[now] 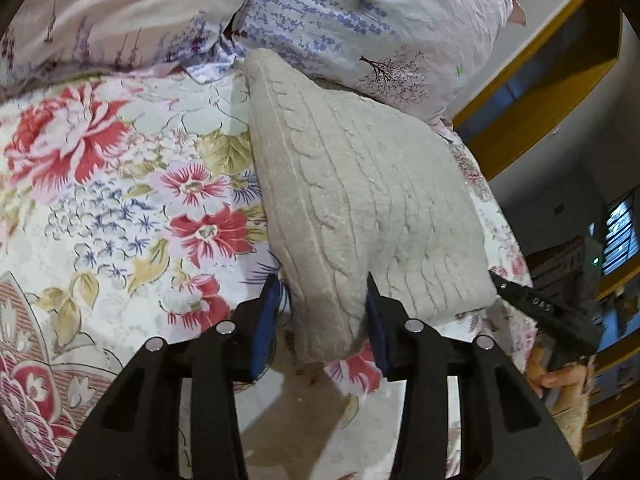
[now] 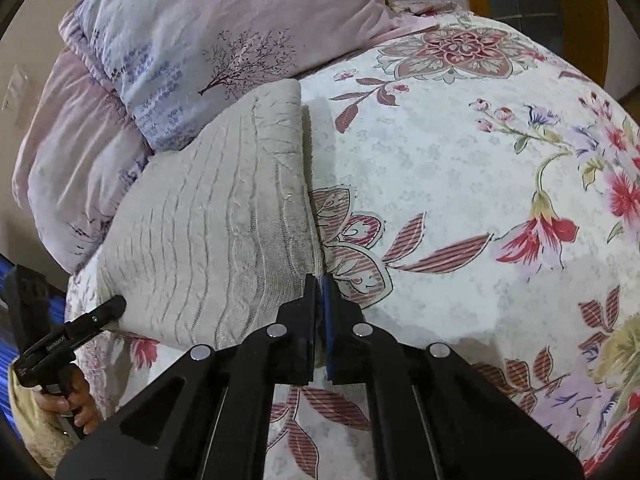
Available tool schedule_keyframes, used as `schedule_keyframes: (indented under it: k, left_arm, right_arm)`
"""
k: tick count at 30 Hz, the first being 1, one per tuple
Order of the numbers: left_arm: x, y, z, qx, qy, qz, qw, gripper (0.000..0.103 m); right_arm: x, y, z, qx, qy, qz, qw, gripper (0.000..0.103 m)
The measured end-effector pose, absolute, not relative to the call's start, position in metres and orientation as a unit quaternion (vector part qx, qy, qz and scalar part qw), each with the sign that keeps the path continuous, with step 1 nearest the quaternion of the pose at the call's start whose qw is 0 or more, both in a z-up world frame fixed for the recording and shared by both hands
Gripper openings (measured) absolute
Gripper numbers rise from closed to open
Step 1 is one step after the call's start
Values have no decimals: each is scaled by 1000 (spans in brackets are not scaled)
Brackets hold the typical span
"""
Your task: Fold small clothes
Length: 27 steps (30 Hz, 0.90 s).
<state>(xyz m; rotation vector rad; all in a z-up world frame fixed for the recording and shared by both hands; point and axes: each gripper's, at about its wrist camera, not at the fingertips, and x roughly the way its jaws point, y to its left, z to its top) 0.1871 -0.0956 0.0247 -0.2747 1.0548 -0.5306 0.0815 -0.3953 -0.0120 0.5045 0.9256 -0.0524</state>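
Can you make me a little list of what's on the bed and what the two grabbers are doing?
garment: folded beige cable-knit sweater
lies on: flowery bedsheet
behind it: lavender-print pillow
left gripper: open, fingers on either side of the sweater's near corner
right gripper: shut, at the sweater's other near corner; whether it pinches cloth is unclear

A bed fills the scene, spread with a floral sheet (image 1: 120, 184) of red and pink blooms. Far side, two pale lavender-print pillows (image 1: 360, 20) lean together. Off to the right, yellow-framed shelving (image 1: 532, 92) against a pale wall, and a lit barred window (image 1: 622, 232) beyond it.
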Motion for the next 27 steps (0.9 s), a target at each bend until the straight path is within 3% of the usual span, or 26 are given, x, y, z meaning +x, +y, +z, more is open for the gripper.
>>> schedule_keyframes:
  k: [10,14,18,22,24,26,27]
  left_arm:
    - [184,-102,26,-85,482,-237,839,50]
    - [185,-104,26,-84,481,-239,839,51]
    - [184,-99,27,-98,492,-245,830,58]
    - [190,-80,35,-158,499,-263,810,63]
    - [196,-71,41,-182,490,-264,810,68]
    - [206,-63,43,-209,489,-265,804,72]
    - [212,-60,42,-226,493,-269,795,74]
  right_arm:
    - [68,-382,24,216,385,-18,897,11]
    - [72,-357,26,175,390,-2,904,31]
    - [85,-343,6,120,427,-25,896,32]
    - [85,-357,13,161,425,-8,891,37]
    - [86,-370,19,203,413,2,888,58]
    - [90,-384,26,245,397,7,884,70]
    - [94,-389,27,261,393,11,882,71]
